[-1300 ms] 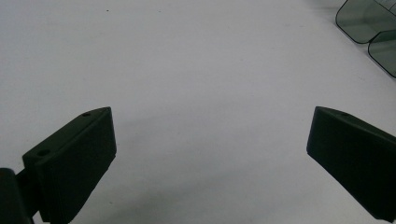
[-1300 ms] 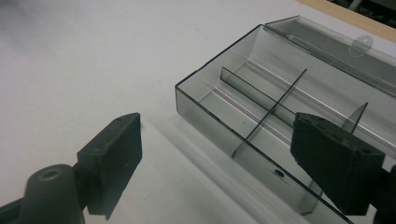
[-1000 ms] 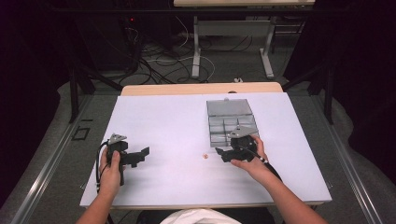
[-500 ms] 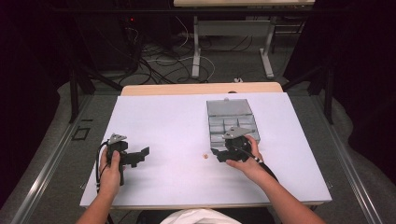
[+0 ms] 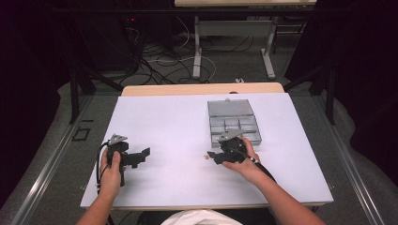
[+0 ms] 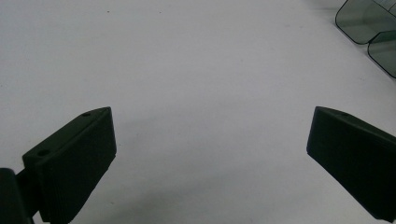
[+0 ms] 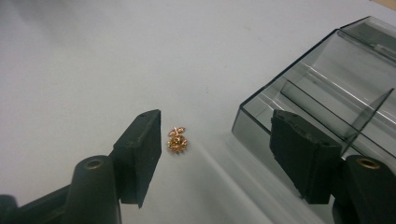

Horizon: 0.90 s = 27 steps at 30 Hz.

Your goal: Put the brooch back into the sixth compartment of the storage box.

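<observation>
Being held low over the white table (image 5: pixel 187 117), the right gripper (image 5: pixel 217 156) is being pointed toward 9 o'clock in the high view, jaws half open and having just been closing. In the right gripper view, a small gold ornament (image 7: pixel 177 141) is being seen lying on the table between the jaws, just beside the left one, touched by neither pad. At 9 o'clock from that gripper, well apart, the left gripper (image 5: pixel 143 154) is being kept over bare table with jaws spread wide and nothing between them. Farther out, at 12 o'clock from the right gripper and just beside it, a clear grey compartment box (image 5: pixel 233 120) is being left open, lid laid back.
</observation>
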Tool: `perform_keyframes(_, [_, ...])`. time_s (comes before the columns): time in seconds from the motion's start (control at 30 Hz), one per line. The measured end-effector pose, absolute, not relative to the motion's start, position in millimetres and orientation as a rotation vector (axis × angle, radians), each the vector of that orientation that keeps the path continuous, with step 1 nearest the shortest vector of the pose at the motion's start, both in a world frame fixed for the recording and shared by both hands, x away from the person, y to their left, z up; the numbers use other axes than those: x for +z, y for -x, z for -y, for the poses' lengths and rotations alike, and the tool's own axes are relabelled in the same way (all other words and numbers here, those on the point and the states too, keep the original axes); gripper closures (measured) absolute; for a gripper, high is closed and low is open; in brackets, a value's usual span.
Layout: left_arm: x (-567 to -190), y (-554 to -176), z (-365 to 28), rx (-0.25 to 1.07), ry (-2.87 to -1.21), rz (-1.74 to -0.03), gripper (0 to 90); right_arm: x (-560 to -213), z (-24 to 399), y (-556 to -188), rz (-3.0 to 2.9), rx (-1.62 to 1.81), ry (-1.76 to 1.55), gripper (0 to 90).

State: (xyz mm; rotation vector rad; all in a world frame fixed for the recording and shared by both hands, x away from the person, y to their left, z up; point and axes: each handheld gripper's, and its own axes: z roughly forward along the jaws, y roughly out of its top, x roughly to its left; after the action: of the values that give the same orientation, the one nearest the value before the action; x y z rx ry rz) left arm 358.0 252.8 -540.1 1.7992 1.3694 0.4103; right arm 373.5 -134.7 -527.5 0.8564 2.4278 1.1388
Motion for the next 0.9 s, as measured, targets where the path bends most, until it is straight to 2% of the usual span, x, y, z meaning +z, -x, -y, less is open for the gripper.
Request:
perform_keyframes(0.4, [-540.0,-358.1,-253.0,0.41,-1.804,-1.367,1.5,-537.0,122.9,-374.7,-2.488,1.113,-0.804,36.9])
perform_keyframes(0.63, [-540.0,-358.1,-253.2,0.409,-1.803,-1.367,1.5,-541.0,120.8,-377.6,-2.525,1.093,-0.765,48.0])
perform_keyframes(0.9, [-540.1,-358.2,-253.2,0.409,-1.803,-1.367,1.5,-546.3,115.7,-380.5,-2.533,1.119,-0.782,54.9])
